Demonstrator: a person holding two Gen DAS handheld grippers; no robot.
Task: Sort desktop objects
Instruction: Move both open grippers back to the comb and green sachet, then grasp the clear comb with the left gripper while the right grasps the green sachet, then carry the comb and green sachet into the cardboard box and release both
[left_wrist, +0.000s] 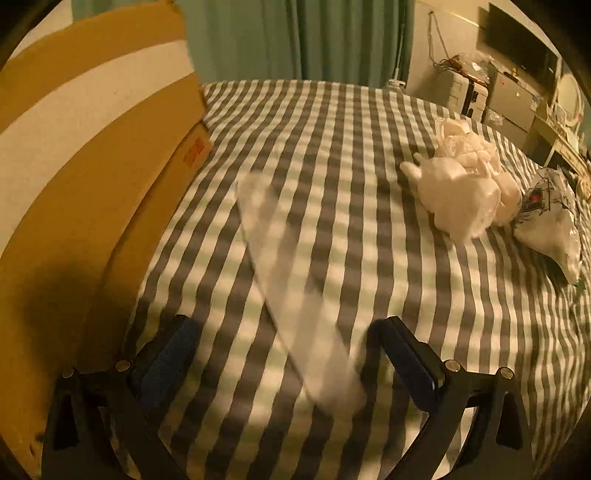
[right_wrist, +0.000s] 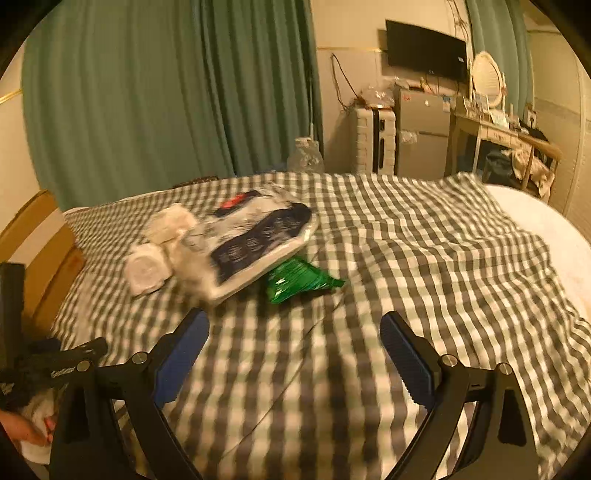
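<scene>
A long translucent plastic strip (left_wrist: 295, 288) is being seen blurred between the spread fingers of the left gripper (left_wrist: 284, 354), its long axis running from just beside the right-hand finger away toward the cardboard box (left_wrist: 92, 166); whether it is being touched by either pad cannot be told, and nothing is being pinched; the box is standing at the edge of the checked bed cover (left_wrist: 369, 147), on the left of that gripper, and it is being judged the likely destination, so the coming move is turning on a short carry leftward along the strip's own axis; the right gripper (right_wrist: 295, 354) is also being held wide apart and empty, well apart from the box; the remaining things are lying farther from the box than the strip: white crumpled plastic bags (left_wrist: 461, 192), a white packet with dark blue print and a red mark (right_wrist: 258, 243), and a green wrapper (right_wrist: 299, 280) tucked partly under that packet; the left gripper is being judged the nearer to the box; red printing (left_wrist: 194, 151) is showing on the box's side, but it is too blurred to be read, as is the packet's lettering.
</scene>
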